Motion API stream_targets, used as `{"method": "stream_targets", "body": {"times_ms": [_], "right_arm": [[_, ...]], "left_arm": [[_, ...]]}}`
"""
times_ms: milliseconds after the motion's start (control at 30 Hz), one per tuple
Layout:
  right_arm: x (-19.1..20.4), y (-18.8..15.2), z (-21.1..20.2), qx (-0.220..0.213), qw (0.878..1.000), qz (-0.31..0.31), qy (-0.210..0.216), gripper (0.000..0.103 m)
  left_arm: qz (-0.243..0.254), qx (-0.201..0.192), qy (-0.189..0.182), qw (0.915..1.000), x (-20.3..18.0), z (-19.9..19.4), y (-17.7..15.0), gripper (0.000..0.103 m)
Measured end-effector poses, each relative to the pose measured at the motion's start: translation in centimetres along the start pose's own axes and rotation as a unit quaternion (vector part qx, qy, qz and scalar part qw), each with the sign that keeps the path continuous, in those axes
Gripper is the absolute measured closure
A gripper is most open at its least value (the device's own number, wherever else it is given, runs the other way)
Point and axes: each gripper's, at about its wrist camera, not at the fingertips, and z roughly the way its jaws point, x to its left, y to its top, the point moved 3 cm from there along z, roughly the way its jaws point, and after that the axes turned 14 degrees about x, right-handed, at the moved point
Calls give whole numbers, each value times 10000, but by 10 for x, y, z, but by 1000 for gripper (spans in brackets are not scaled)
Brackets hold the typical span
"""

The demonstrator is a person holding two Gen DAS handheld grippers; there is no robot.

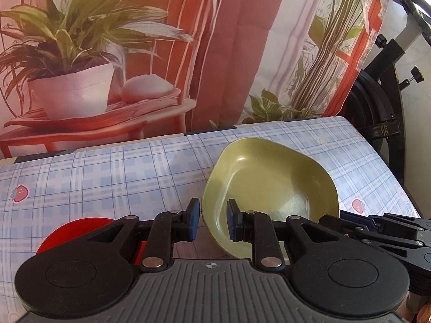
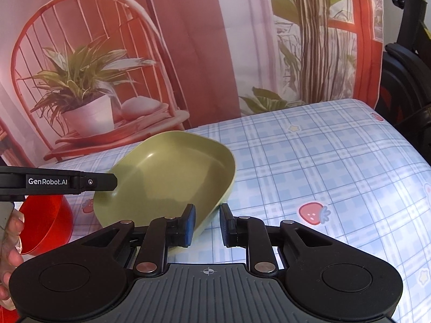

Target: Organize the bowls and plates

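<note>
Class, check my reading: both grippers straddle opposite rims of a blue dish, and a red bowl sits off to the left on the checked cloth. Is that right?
Not quite. The dish is green, not blue, as both wrist views show. The rest stands: the left gripper and the right gripper each straddle a rim of it, and the red bowl sits to the left on the checked cloth.

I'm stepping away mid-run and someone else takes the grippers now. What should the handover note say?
Left gripper: closed on the near-left rim of the green bowl, one finger inside, one outside.
Right gripper: closed on the bowl's opposite rim, the same way.
Green bowl: held by both, over the checked tablecloth; it looks tilted.
Red bowl: just left of the green one, not nested with it.
Done: green bowl gripped.
Left: probably bring the two bowls together; no plates are in view.
</note>
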Motion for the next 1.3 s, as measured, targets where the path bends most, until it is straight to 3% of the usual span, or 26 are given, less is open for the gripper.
{"method": "stream_targets", "body": {"times_ms": [133, 433, 633, 833, 1000, 1300], "right_arm": [[-1, -1, 1, -9, 10000, 45, 23, 85], [0, 0, -15, -259, 9996, 92, -5, 88], [4, 0, -42, -521, 9986, 106, -16, 90], [13, -15, -79, -839, 9962, 212, -45, 93], [18, -33, -106, -1015, 9942, 339, -95, 95], [26, -79, -132, -969, 9944, 403, -101, 96]], "left_arm": [[-73, 0, 24, 10000, 3, 1, -2, 94], [-59, -96, 15, 9999, -1, -15, -6, 95], [26, -318, 26, 9995, -9, -49, -16, 95], [56, -545, 114, 9984, -21, -88, -38, 95], [16, -633, -60, 9980, -28, -117, -63, 94], [-84, -608, -254, 9978, -35, -144, -113, 93]]}}
